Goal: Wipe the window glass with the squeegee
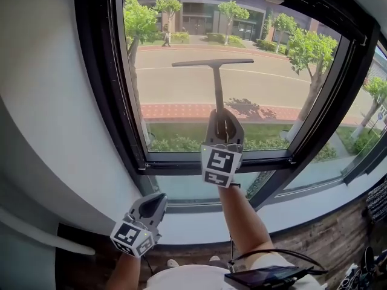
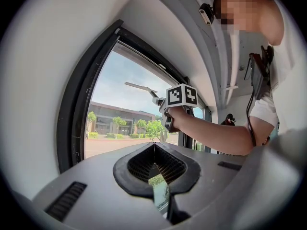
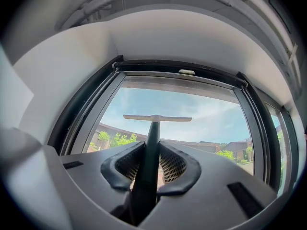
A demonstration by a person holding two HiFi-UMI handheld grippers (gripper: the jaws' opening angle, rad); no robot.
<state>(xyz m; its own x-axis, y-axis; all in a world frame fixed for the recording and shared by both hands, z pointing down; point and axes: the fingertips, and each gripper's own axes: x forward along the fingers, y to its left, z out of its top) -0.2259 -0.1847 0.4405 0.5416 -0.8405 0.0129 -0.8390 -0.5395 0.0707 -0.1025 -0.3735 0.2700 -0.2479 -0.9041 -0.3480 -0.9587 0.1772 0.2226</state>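
Right gripper (image 1: 225,124) clamps the squeegee (image 1: 217,83) handle, blade up in front of the glass (image 1: 175,95).
Handle upright, blade level across upper mid-pane; contact with the pane unclear. Left gripper (image 1: 155,202) sits low beside the wall (image 1: 54,101), jaws together, nothing between them.

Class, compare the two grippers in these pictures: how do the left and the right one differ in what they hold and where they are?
The right gripper is clamped on the squeegee by its handle, while the left gripper is shut on nothing. The right gripper is raised in front of the window glass, while the left gripper hangs lower, down by the bottom of the frame. Both point toward the window.
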